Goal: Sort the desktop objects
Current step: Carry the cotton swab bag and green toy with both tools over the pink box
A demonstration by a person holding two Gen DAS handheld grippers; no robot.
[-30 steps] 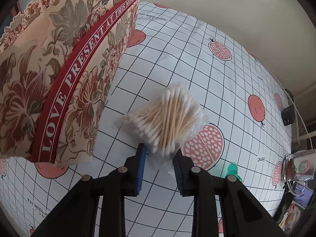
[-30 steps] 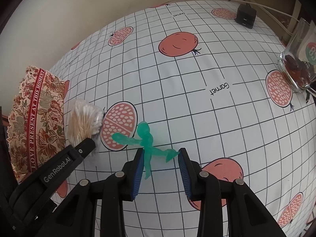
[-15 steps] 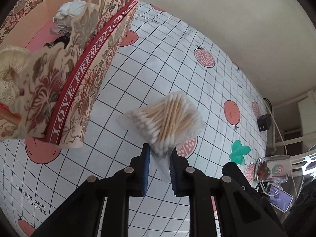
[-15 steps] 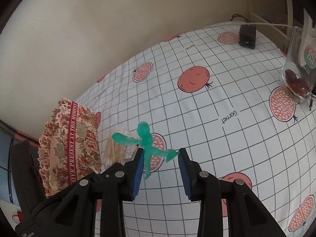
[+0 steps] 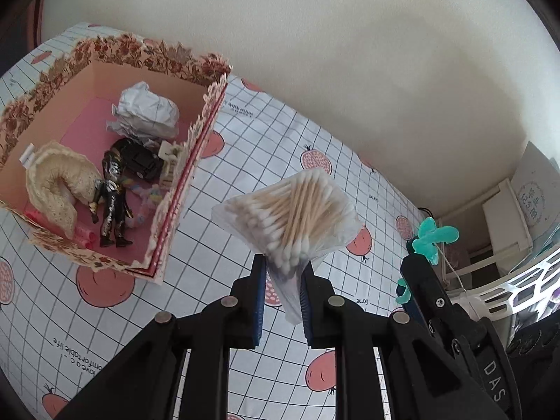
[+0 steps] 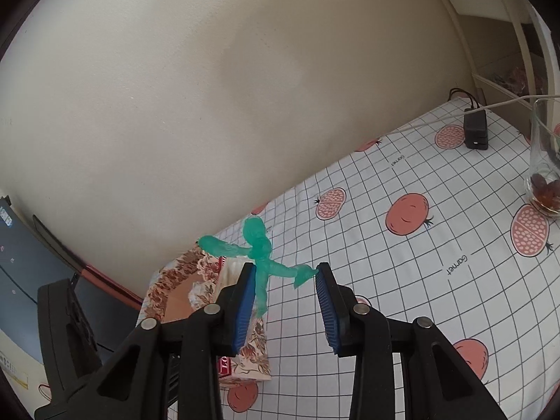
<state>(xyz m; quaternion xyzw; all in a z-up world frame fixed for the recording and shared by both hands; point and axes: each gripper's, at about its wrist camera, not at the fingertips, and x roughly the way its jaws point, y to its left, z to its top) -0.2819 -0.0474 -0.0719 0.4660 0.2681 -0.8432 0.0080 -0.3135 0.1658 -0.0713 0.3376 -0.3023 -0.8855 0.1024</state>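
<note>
The left gripper pinches the tail of a clear bag of cotton swabs, holding it in the air above the checked tablecloth, just beside the open floral box that stands near the table's wall-side edge. The right gripper clamps a green toy figure between its blue pads, lifted clear of the cloth. Inside the box lie crumpled paper, a black figure and a cream knitted piece.
</note>
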